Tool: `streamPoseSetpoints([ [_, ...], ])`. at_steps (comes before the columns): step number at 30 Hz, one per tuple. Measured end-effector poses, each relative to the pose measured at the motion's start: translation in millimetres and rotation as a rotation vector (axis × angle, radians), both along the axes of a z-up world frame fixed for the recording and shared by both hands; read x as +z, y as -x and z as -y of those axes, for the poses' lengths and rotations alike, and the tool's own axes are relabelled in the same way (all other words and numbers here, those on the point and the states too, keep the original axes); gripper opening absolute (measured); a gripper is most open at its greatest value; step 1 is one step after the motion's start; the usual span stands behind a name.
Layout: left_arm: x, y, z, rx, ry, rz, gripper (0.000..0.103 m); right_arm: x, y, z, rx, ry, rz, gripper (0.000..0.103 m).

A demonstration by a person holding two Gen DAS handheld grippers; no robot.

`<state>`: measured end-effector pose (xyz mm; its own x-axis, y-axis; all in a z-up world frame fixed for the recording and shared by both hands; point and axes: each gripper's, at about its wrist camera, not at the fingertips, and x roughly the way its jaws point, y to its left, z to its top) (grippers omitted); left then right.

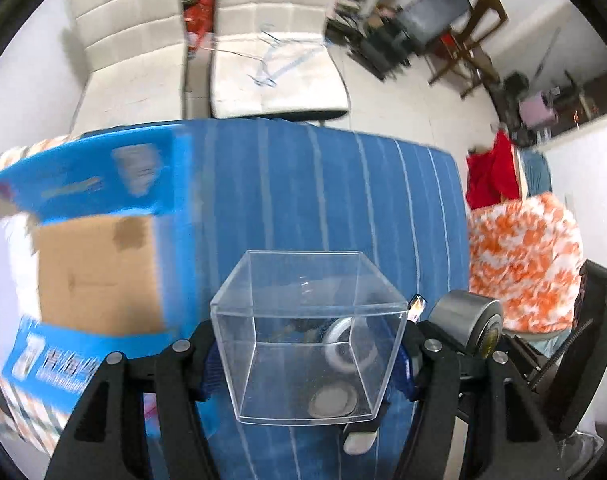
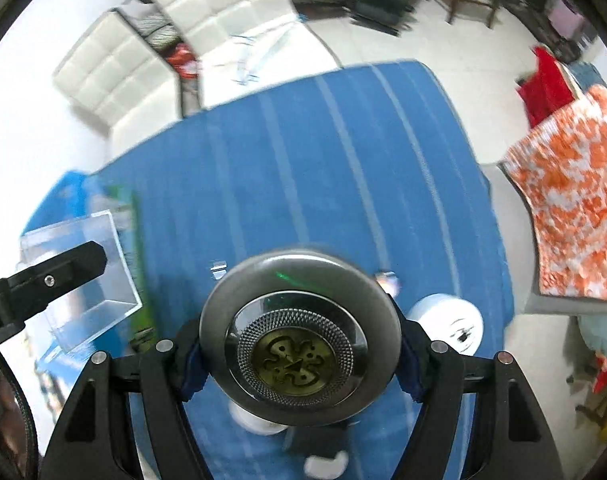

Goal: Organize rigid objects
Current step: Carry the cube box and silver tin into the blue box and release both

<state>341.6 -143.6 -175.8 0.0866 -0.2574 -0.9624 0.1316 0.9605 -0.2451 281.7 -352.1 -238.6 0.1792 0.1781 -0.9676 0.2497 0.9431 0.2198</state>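
Observation:
My left gripper [image 1: 309,364] is shut on a clear plastic box [image 1: 309,344], held open side forward above the blue striped cloth [image 1: 303,200]. My right gripper [image 2: 299,356] is shut on a round grey metal tin [image 2: 299,340] with a brass emblem on its face. The tin [image 1: 467,322] also shows at the right in the left wrist view, and the clear box [image 2: 83,264] at the left in the right wrist view. A white tape roll [image 2: 447,320] and a small shiny piece [image 2: 387,280] lie on the cloth [image 2: 303,180] beside the tin.
An open blue cardboard carton [image 1: 95,264] stands at the left on the table. An orange and white patterned cushion [image 1: 519,260] sits at the right. White chairs [image 1: 263,40] stand beyond the table's far edge. Dark furniture [image 1: 443,28] clutters the far floor.

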Motion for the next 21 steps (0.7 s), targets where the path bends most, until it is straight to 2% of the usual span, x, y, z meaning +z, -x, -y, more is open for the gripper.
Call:
streamPoseSetpoints([
  [3,16,5,-53,0.078,0.009,0.015,0.063,24,1,-37,0.075,-0.031,0.045,0.075],
  [7,21,3,-118,0.161,-0.026,0.016,0.063,46,-10,-104,0.171,-0.076,0.079,0.076],
  [11,-2,-15,-179,0.239,-0.034,-0.028,0.063,50,-38,-177,0.257,-0.092,0.09,0.076],
  [14,-32,-37,-212,0.256,-0.027,-0.087,0.063,38,-64,-223,0.29,-0.081,0.074,0.076],
  [16,-55,-53,-227,0.232,-0.045,-0.118,0.063,21,-83,-255,0.315,-0.072,0.05,0.076],
  [21,-99,-80,-231,0.18,-0.022,-0.182,0.063,-34,-123,-290,0.382,-0.031,-0.028,0.076],
])
